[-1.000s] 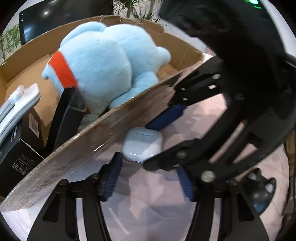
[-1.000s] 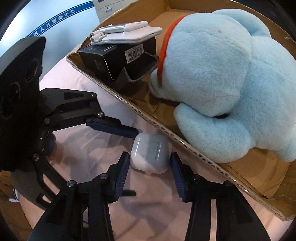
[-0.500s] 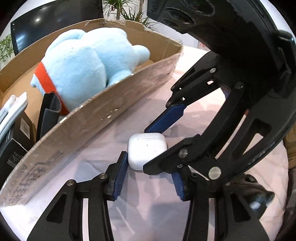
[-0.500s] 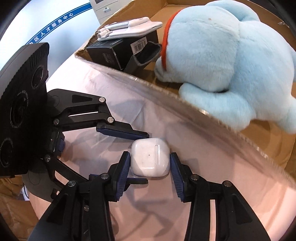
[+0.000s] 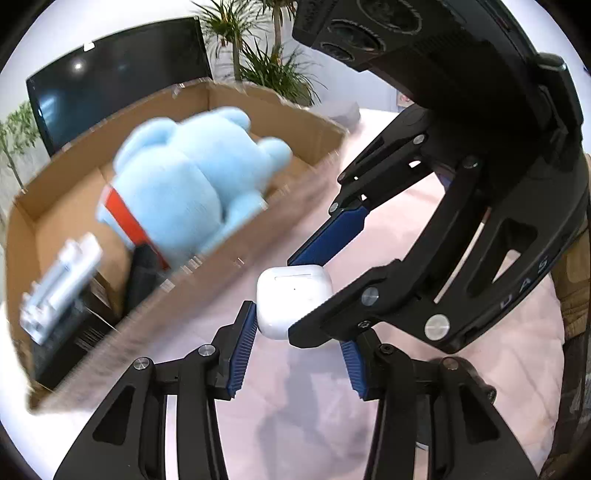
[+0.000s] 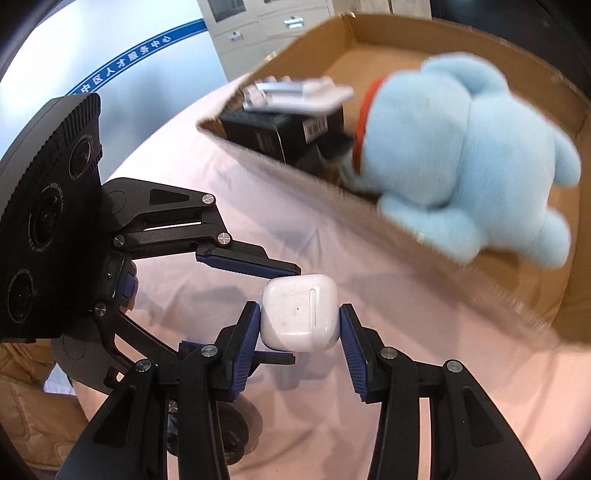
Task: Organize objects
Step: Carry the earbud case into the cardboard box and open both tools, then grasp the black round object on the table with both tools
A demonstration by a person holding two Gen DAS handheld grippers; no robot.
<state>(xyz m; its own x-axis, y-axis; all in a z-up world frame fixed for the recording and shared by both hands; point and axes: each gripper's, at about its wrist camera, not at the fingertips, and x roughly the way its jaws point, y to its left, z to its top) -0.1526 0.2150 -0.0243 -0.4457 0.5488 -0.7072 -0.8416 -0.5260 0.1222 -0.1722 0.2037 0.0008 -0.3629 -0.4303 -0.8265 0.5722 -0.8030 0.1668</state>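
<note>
A white earbud case (image 5: 293, 301) (image 6: 300, 317) is held above the pink tablecloth. My right gripper (image 6: 301, 339) is shut on its two sides. My left gripper (image 5: 295, 343) reaches in from the other side, its blue pads beside the same case, and seems to touch it on the left pad. A cardboard box (image 5: 55, 177) (image 6: 461, 266) stands behind, blurred by motion. In it lie a light blue plush toy (image 5: 192, 173) (image 6: 461, 155) with a red collar, a black box (image 6: 280, 129) and a white device (image 5: 59, 280) (image 6: 295, 94) on top of it.
The pink tablecloth (image 5: 406, 229) (image 6: 221, 192) covers the table in front of the box. A dark screen (image 5: 110, 81) and plants (image 5: 266, 55) stand behind the box. A white cabinet (image 6: 273, 26) stands at the back in the right wrist view.
Both grippers have drawn back from the cardboard box and lifted with the earbud case between them. The box now lies farther away and lower in both views.
</note>
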